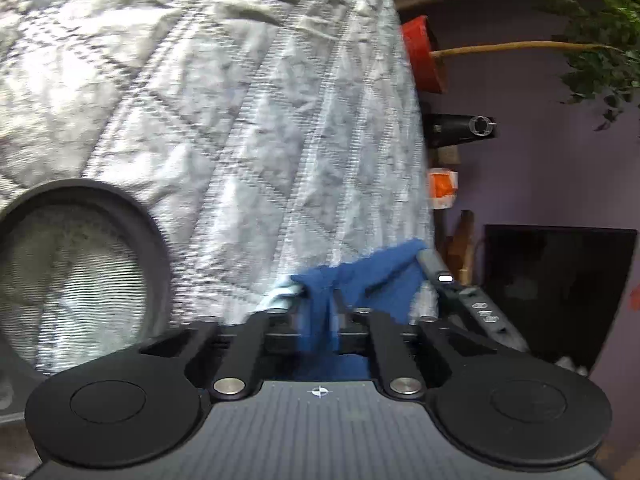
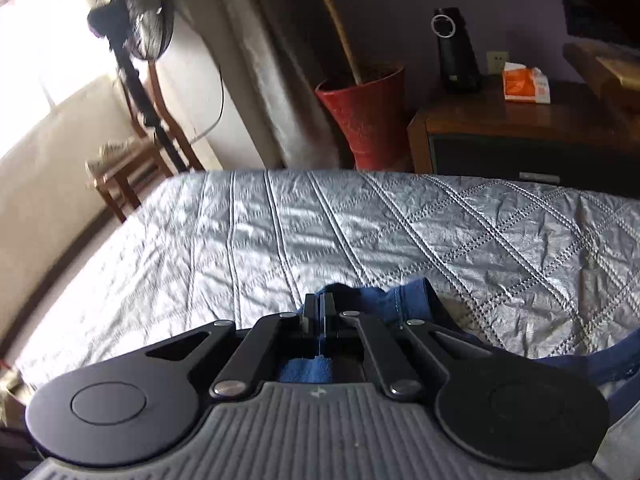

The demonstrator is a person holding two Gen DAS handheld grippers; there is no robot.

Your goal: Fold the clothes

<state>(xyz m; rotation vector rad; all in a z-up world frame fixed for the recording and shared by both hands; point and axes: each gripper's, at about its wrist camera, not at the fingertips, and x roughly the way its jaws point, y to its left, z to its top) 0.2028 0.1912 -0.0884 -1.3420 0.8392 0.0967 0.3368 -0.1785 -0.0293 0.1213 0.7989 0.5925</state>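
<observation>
Garment [image 2: 404,300]: blue knit, edge bunched.
Left gripper [image 1: 320,300]: fingers clamp garment.
Right gripper [image 2: 320,308]: fingers pinch garment hem.
Bed [image 2: 280,240]: quilted grey cover, open ahead.

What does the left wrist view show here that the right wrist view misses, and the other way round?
Only the left wrist view shows the plant's green leaves and the dark screen. Only the right wrist view shows the standing fan and wooden chair. Both show the quilted bedspread, red pot, and the blue garment, clamped by the left gripper and right gripper.
</observation>
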